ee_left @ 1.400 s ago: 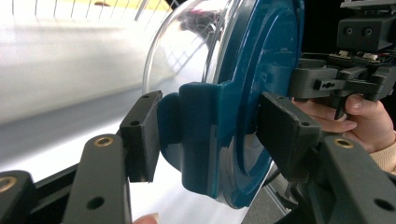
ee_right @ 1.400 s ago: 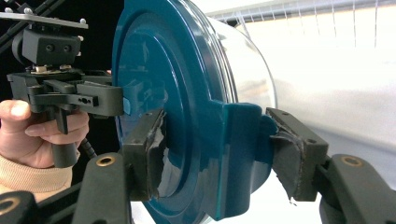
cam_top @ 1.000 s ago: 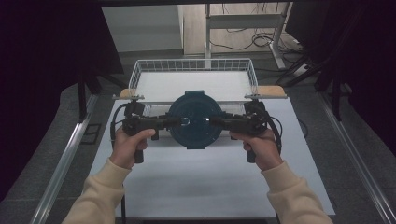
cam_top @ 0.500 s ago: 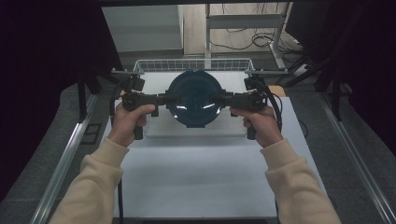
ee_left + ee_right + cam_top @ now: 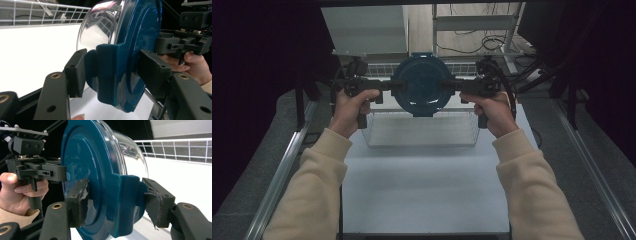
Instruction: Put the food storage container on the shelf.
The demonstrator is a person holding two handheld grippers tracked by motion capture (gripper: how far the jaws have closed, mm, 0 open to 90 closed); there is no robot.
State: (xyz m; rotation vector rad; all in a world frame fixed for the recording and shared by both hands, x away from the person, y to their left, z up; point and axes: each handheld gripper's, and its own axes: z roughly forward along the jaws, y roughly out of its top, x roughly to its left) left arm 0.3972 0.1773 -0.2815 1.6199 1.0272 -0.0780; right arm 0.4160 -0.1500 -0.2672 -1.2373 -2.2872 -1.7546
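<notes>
A round dark-teal lidded container (image 5: 420, 85) with a clear dome stands on edge, aloft.

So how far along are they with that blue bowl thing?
Done: both grippers are clamped on the blue-lidded bowl's side tabs, left gripper and right gripper. In hand: it hangs tipped on edge above the wire basket. Left, probably: setting it down and letting go.

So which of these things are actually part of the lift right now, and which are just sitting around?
In the job:
- teal lidded bowl, tipped on edge and held over the table
- left gripper, clamped on one side handle
- right gripper, clamped on the other handle

Lying about:
- wire basket on the white table
- shelf and cables behind
</notes>
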